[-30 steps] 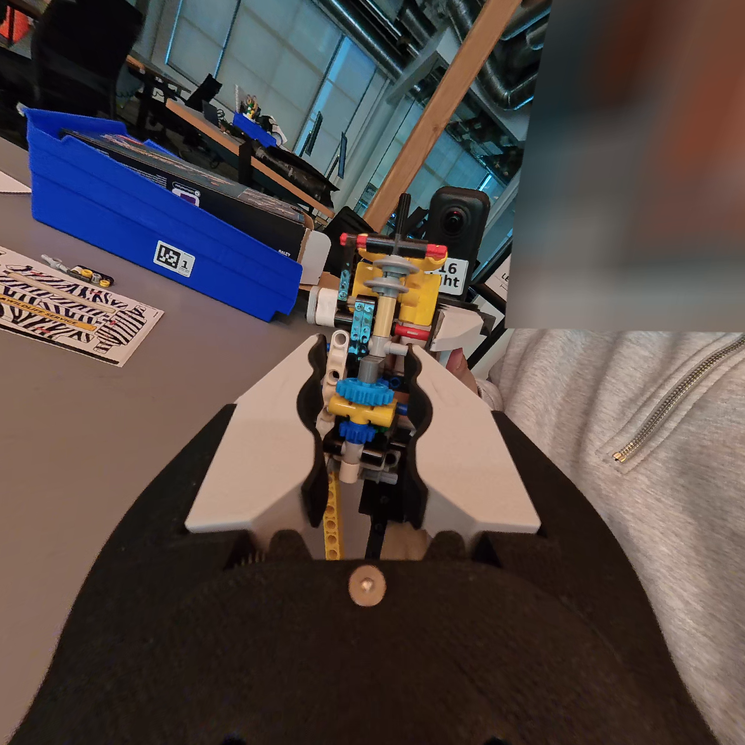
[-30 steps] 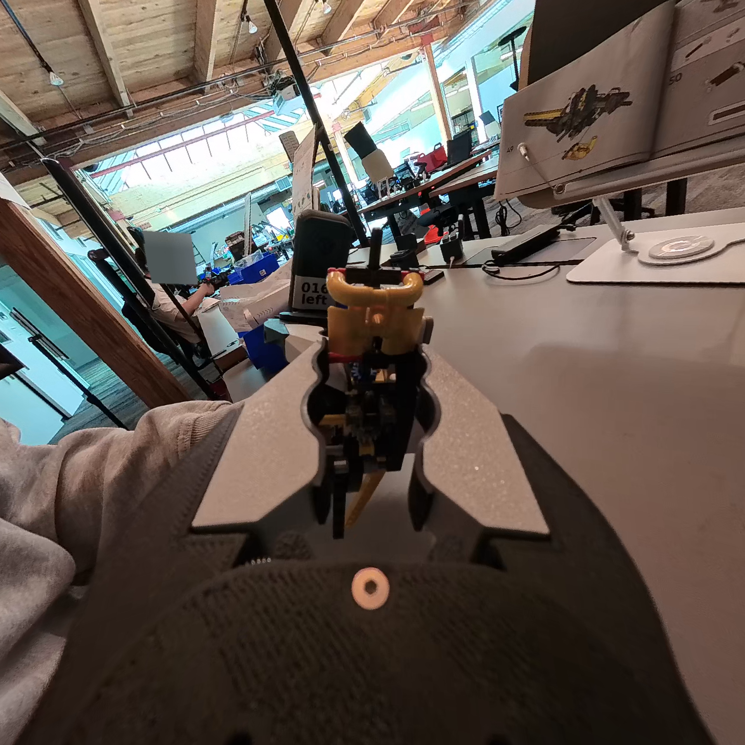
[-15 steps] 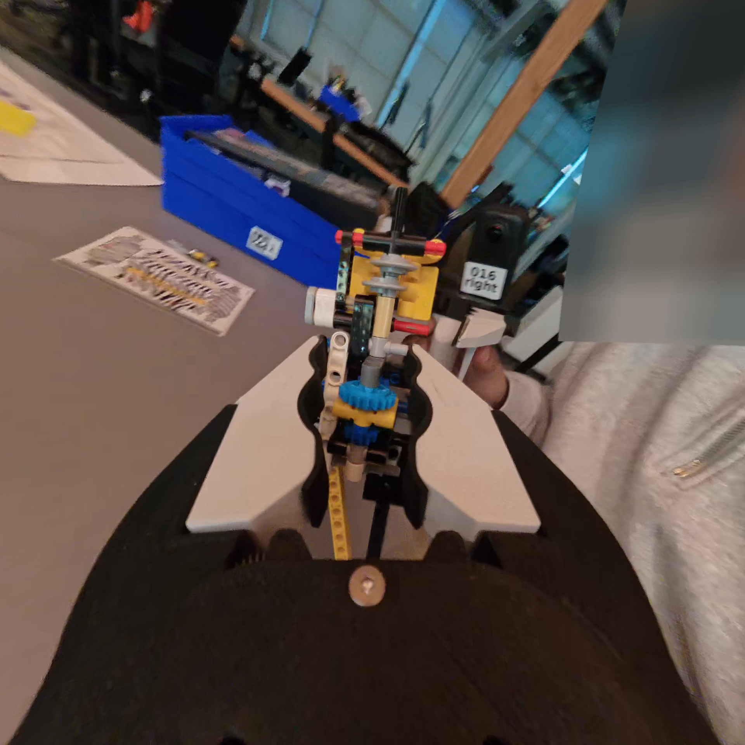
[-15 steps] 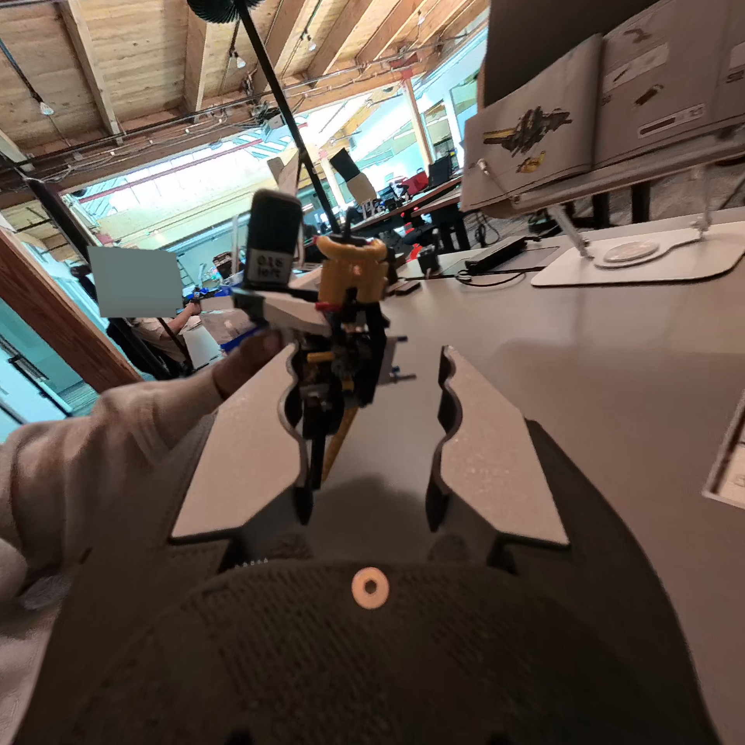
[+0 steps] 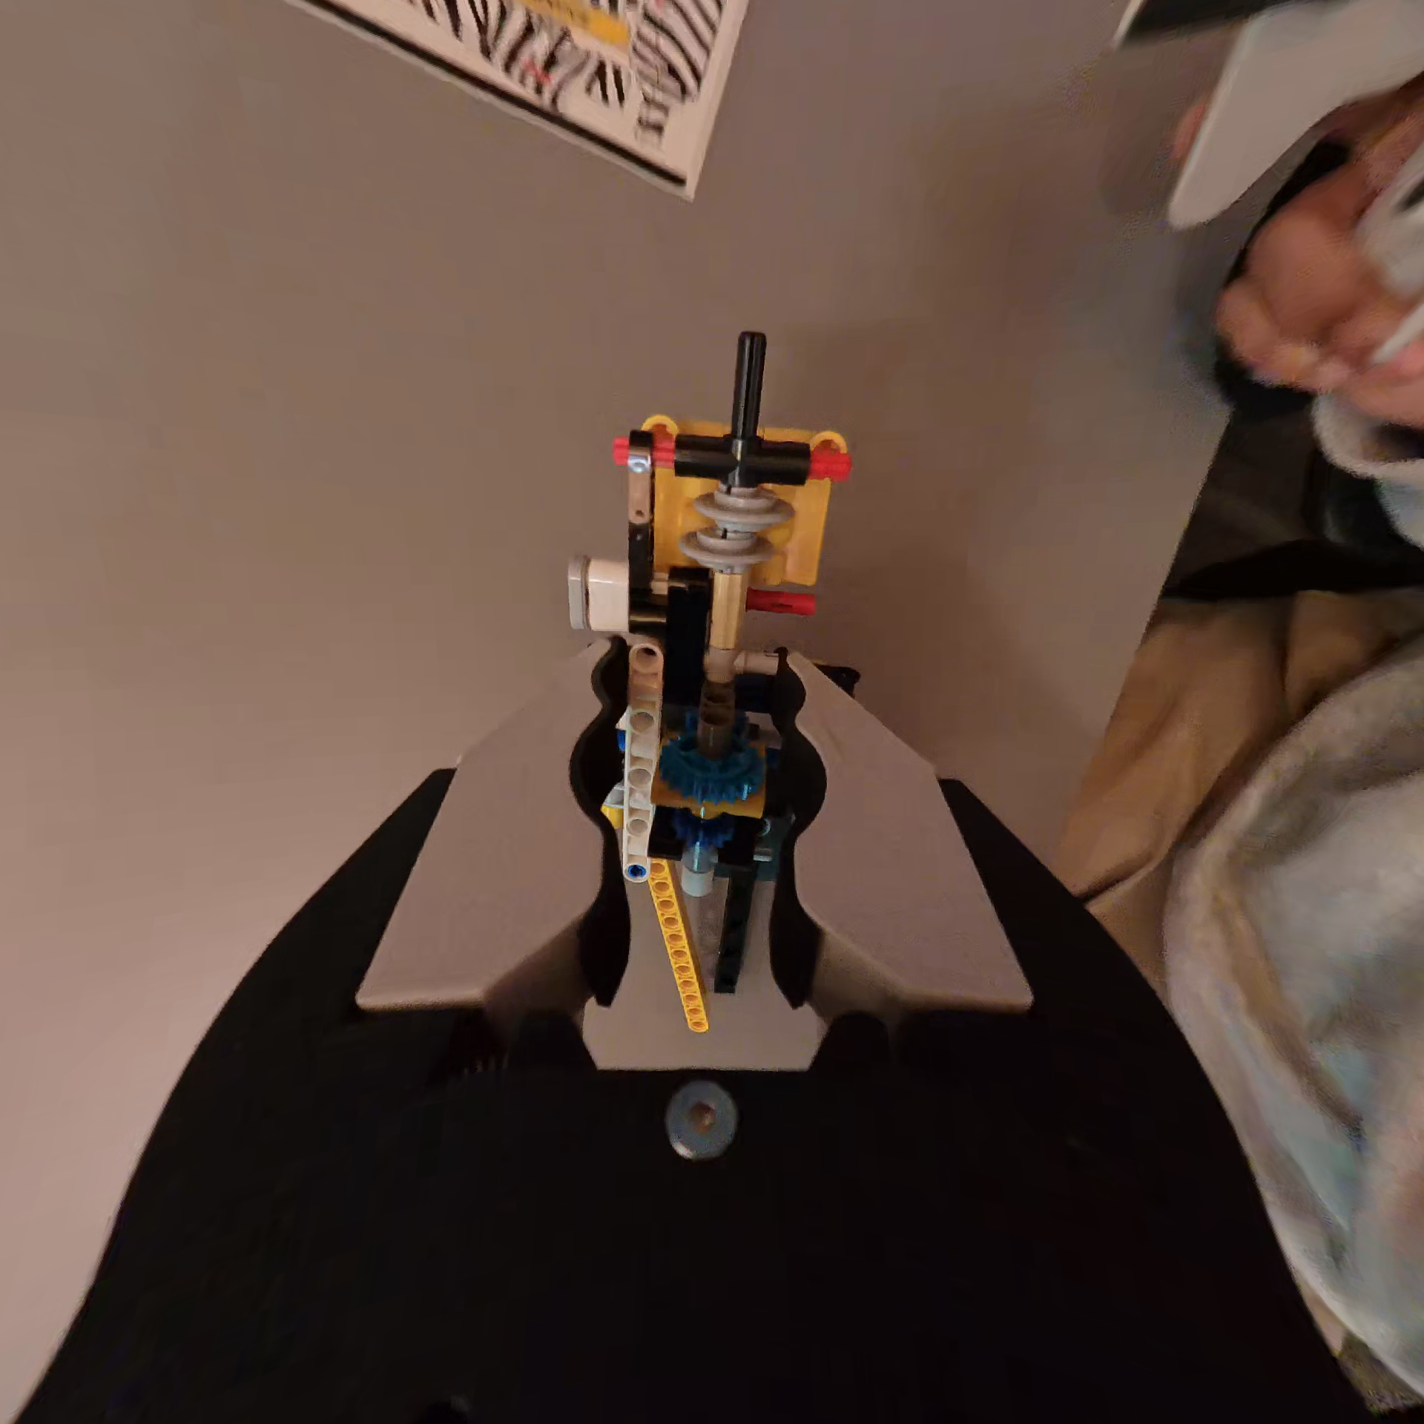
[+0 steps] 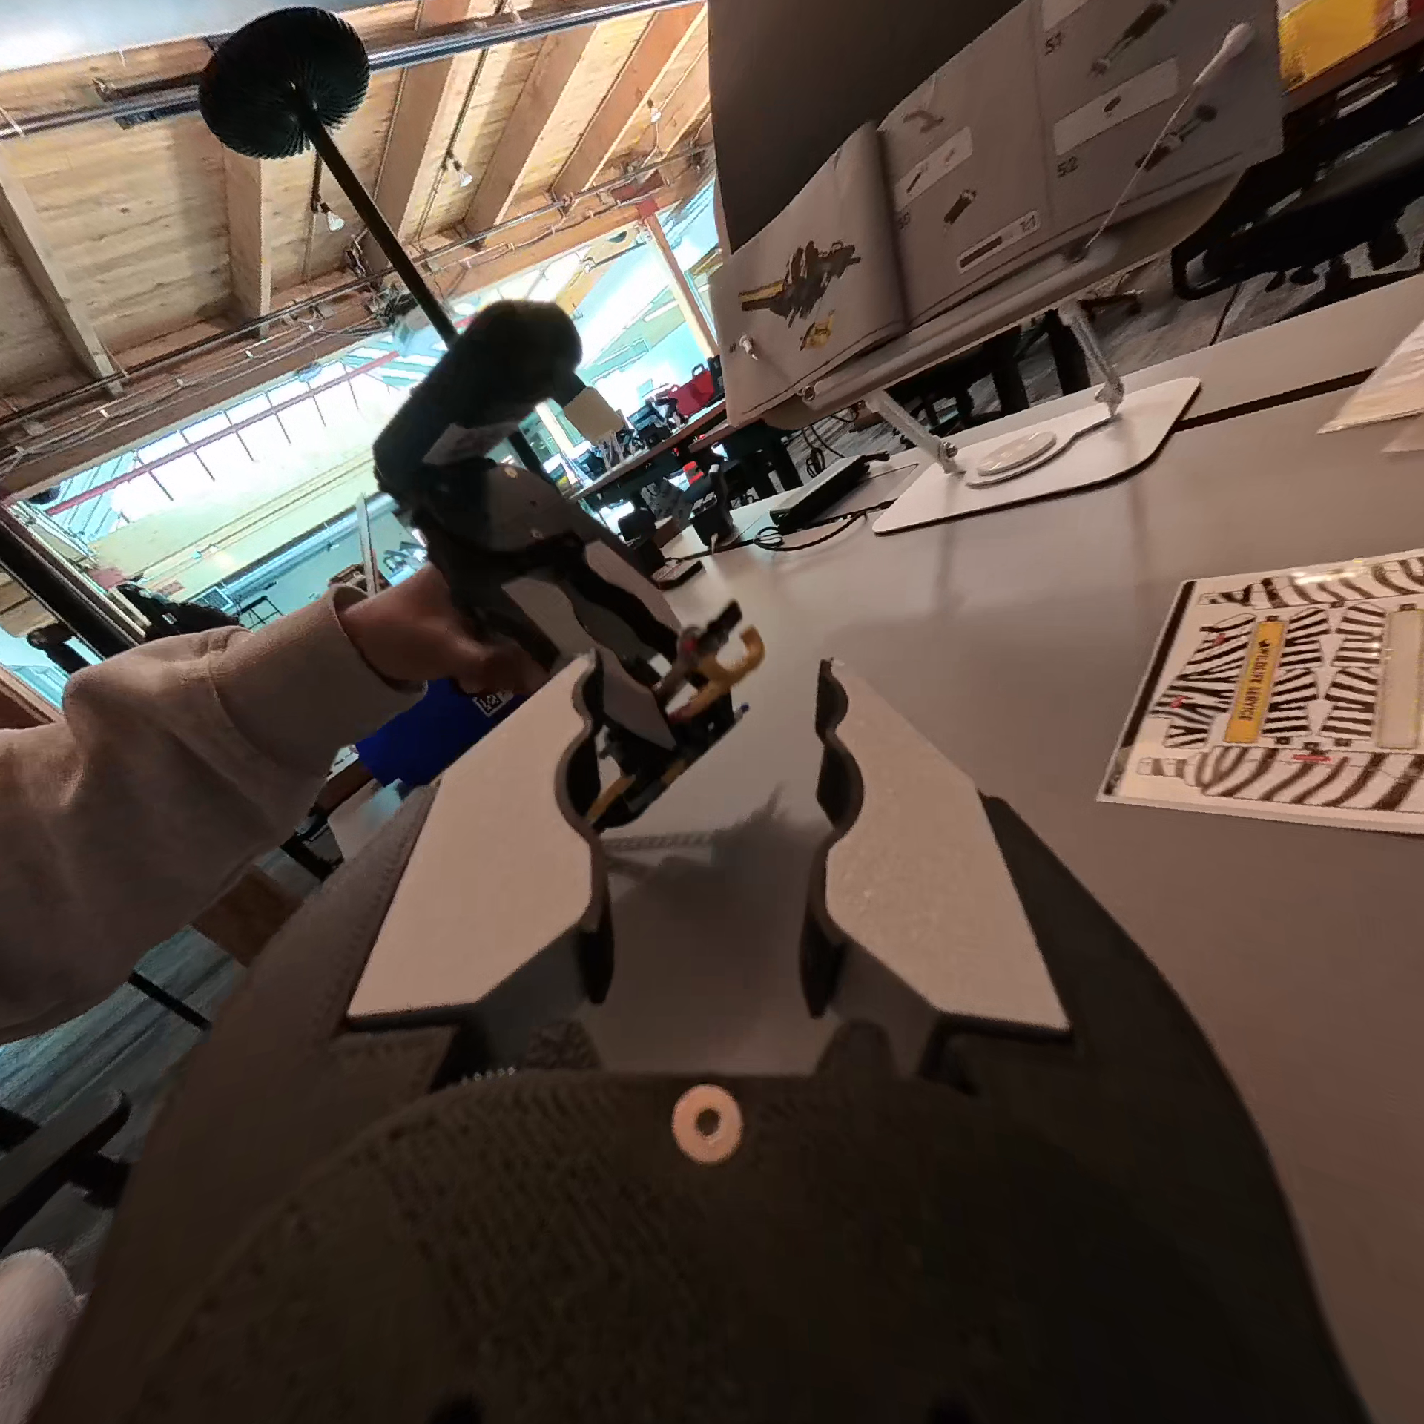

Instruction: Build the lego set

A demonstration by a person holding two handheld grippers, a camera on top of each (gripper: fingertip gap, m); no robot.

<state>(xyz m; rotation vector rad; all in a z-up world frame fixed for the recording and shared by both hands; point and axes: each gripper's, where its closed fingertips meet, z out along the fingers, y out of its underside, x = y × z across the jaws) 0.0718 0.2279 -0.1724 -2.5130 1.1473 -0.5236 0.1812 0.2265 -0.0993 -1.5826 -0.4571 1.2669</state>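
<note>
My left gripper is shut on the lego assembly, a black, yellow and grey build with blue gears, a black axle at its tip and a long yellow beam trailing back between the fingers. It points down at the grey table. In the right wrist view the left gripper holds the assembly tilted low over the table, just ahead of my right gripper's left finger. My right gripper is open and empty, close beside the assembly.
A zebra-striped sticker sheet lies on the table to the right; it also shows at the top of the left wrist view. An open instruction booklet stands on a white stand at the back. A blue bin sits behind the person's sleeve. About 15 cm separates my left fingertips from my right.
My right gripper let go of the assembly, opened and drew back. My left gripper tipped the assembly from facing outward to pointing down at the table.
</note>
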